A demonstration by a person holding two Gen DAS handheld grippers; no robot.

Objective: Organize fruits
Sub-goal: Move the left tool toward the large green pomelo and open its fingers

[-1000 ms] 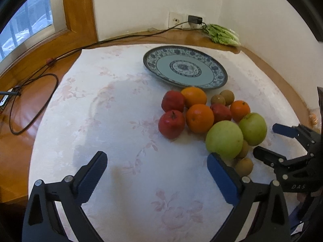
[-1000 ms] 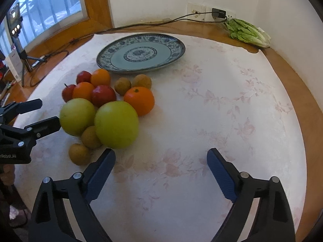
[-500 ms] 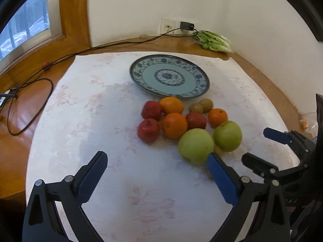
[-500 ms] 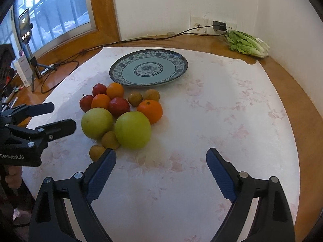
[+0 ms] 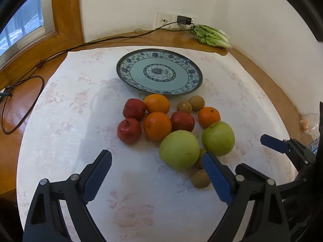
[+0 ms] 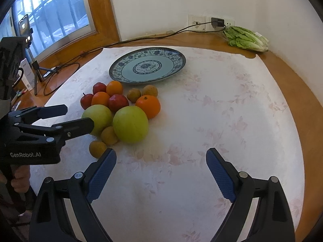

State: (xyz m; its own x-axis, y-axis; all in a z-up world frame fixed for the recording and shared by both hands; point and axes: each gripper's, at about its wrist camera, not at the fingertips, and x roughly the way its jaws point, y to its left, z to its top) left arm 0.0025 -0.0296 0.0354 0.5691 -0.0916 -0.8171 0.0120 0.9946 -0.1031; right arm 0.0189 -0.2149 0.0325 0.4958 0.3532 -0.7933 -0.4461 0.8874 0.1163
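The left hand-held gripper (image 5: 156,173) hovers above the white floral tablecloth (image 5: 60,121) with its jaws wide apart and nothing between them; the jaws have just been closing slightly. The right hand-held gripper (image 6: 161,166) is likewise spread wide and empty over bare cloth.

The fruit lies in one cluster on the table (image 6: 292,84), just beyond the fingertips. Nearest are two small brown kiwis (image 6: 98,148), then two large green apples (image 5: 179,149) side by side. Behind them lie three red apples (image 5: 129,130) and three oranges (image 5: 157,126), touching one another, with two further kiwis (image 5: 190,104) at the far edge of the cluster.

Beyond the fruit stands a blue-patterned plate (image 5: 189,71), empty. At the far corner of the table a bagged lettuce (image 6: 247,38) lies against the wall, beside a wall socket (image 5: 164,21) with a black cable (image 5: 60,52).
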